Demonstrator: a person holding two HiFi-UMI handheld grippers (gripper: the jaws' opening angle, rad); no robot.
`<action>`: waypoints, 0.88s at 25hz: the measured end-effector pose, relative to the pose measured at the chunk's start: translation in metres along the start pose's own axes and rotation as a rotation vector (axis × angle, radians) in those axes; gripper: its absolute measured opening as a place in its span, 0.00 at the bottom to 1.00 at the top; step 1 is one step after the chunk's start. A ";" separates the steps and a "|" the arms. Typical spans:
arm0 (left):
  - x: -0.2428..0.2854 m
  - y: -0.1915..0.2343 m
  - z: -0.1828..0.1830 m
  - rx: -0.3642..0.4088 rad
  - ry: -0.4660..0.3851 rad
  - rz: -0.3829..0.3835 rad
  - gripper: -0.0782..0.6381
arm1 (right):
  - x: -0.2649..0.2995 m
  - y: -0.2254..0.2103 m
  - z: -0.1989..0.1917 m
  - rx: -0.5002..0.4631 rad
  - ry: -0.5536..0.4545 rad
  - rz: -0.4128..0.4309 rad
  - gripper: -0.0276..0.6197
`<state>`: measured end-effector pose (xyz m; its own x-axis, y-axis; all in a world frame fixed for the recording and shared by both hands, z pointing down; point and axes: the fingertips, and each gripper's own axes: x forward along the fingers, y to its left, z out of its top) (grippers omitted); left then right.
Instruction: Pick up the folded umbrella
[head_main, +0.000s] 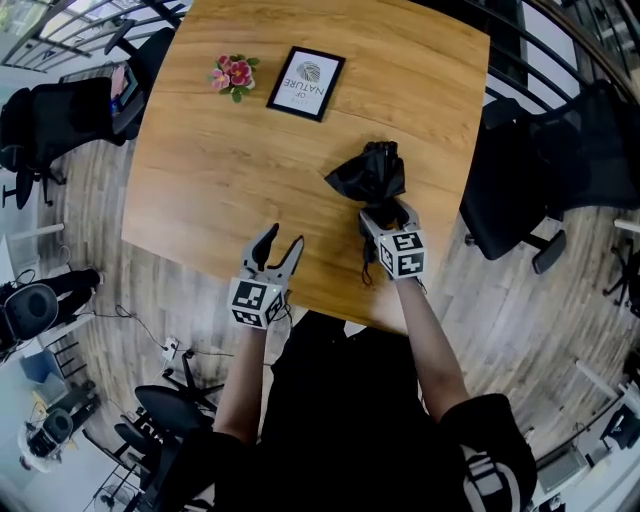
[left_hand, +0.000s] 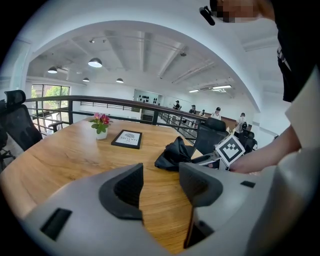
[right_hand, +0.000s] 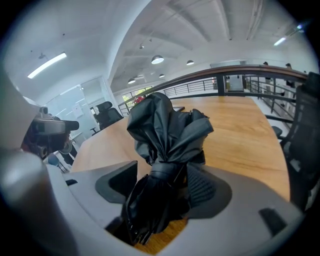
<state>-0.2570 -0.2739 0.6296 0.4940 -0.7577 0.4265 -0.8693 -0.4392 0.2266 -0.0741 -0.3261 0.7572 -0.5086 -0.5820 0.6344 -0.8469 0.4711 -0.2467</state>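
- My right tongs (right_hand: 162, 181) stand wide, with the folded black umbrella (right_hand: 167, 125) lying between them; its strapped neck rests against one pad while a clear gap shows at the other, so I would not call it clamped
- In the right gripper view the umbrella's handle end sits low in the throat of the tongs and its bunched cloth fans out beyond the tips
- My left tongs (head_main: 282, 240) are also spread wide, with only bare wood between them
- From the head view both tongs sit over the near edge of the surface (head_main: 210, 170), the left ones well apart from the umbrella
- The umbrella lies on the surface at the near right, its loose cloth pointing away from me
- Toward the far side of the surface a small pot of pink flowers (head_main: 233, 75) stands just beside a black-framed card (head_main: 306, 83) that lies flat
- A black office chair (head_main: 515, 180) stands by the right edge of the surface, and another chair (head_main: 60, 115) stands off the far left corner
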 end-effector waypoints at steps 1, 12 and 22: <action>0.001 0.000 0.000 0.001 0.002 -0.004 0.44 | 0.001 -0.002 0.000 0.004 0.003 -0.019 0.53; 0.009 0.006 0.001 0.019 0.022 -0.031 0.44 | 0.017 -0.010 -0.008 0.011 0.083 -0.146 0.55; 0.016 0.013 0.004 0.021 0.021 -0.062 0.44 | 0.031 -0.013 -0.012 0.021 0.122 -0.164 0.57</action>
<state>-0.2603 -0.2936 0.6361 0.5459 -0.7188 0.4305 -0.8367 -0.4949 0.2346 -0.0774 -0.3423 0.7892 -0.3420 -0.5644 0.7513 -0.9204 0.3623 -0.1469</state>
